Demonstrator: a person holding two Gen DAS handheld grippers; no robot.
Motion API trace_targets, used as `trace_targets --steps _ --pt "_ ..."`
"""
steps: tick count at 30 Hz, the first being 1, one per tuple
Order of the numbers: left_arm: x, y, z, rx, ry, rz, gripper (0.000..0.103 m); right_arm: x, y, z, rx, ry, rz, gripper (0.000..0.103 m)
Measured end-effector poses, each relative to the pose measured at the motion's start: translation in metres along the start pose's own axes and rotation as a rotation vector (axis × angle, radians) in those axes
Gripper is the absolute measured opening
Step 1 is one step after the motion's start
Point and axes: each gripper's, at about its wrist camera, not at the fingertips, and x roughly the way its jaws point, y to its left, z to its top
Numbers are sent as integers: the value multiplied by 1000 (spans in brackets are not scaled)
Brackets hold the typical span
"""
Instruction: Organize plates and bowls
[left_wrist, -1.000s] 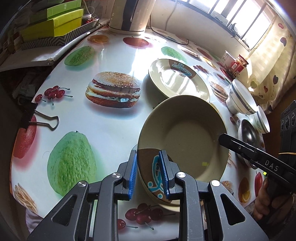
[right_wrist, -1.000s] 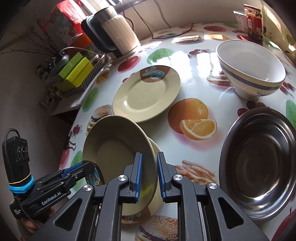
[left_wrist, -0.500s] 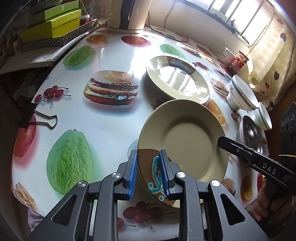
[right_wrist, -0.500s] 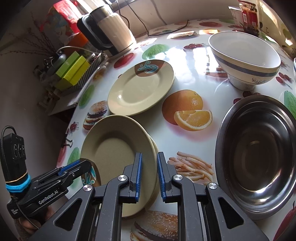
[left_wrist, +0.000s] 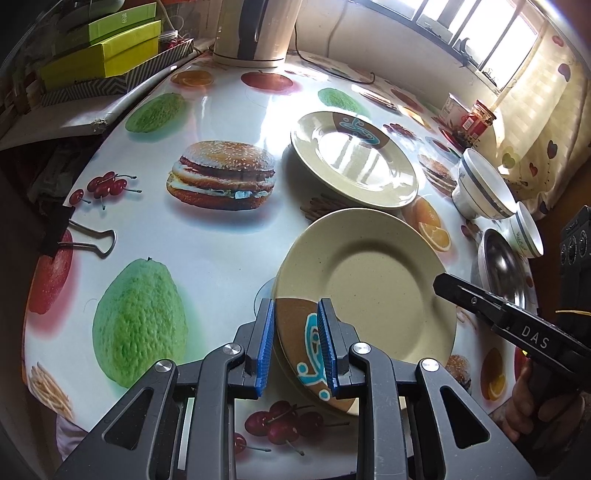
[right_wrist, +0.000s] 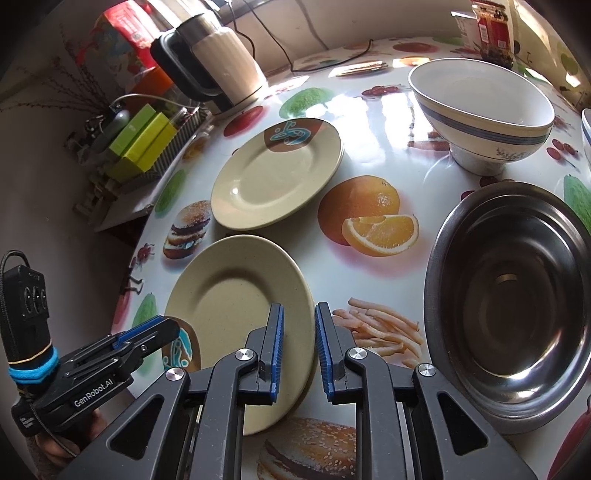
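- The table (left_wrist: 229, 258), under a glossy cloth printed with burgers, fruit and fries, filled both views and carried all the crockery.
- A steel basin (right_wrist: 513, 295) stood at the right in the right wrist view, empty, just beside the printed fries.
- The near plate (left_wrist: 373, 291), cream with a brown patch and a teal motif, lay at the table's near edge; a second rim showed under its right edge in the right wrist view (whether that was another plate beneath, I could not tell).
- The far plate (right_wrist: 277, 173), of the same pattern, lay flat beyond it, apart from it, with its brown patch turned toward the kettle (right_wrist: 218, 62).
- A white bowl (right_wrist: 480, 114) with a blue band stood upright behind the basin; a smaller bowl (left_wrist: 528, 232) stood just beside it in the left wrist view.
- The left gripper (left_wrist: 295, 343) pinched the near plate's rim at the brown patch, one blue pad above and one below.
- The right gripper (right_wrist: 298, 343) straddled the opposite rim of that plate with its jaws narrowly apart; whether the pads pressed on the rim could not be told.
- A hand (left_wrist: 535, 410) held the right gripper's handle at the lower right of the left wrist view.
- A binder clip (left_wrist: 85, 236) lay at the table's left edge.
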Motion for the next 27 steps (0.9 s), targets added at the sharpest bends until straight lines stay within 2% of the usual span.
trace_targets --steps 9,12,18,21,23,27 --pt "-2 1 2 -13 -3 -17 24 -5 -1 1 3 -19 -8 20" --pt "-6 3 5 -18 -21 -19 24 -10 2 3 -9 -37 -19 30" --pt "-11 12 19 -38 -48 -32 27 -19 4 16 -11 -87 -31 40" --pt "-11 16 29 -56 -56 -46 32 -23 7 25 -23 -111 -38 42" --pt "-9 18 36 -65 -63 -57 32 -23 9 34 -24 -122 -40 46" --pt "-6 19 53 -72 -75 -64 32 -22 12 53 -21 -147 -55 46"
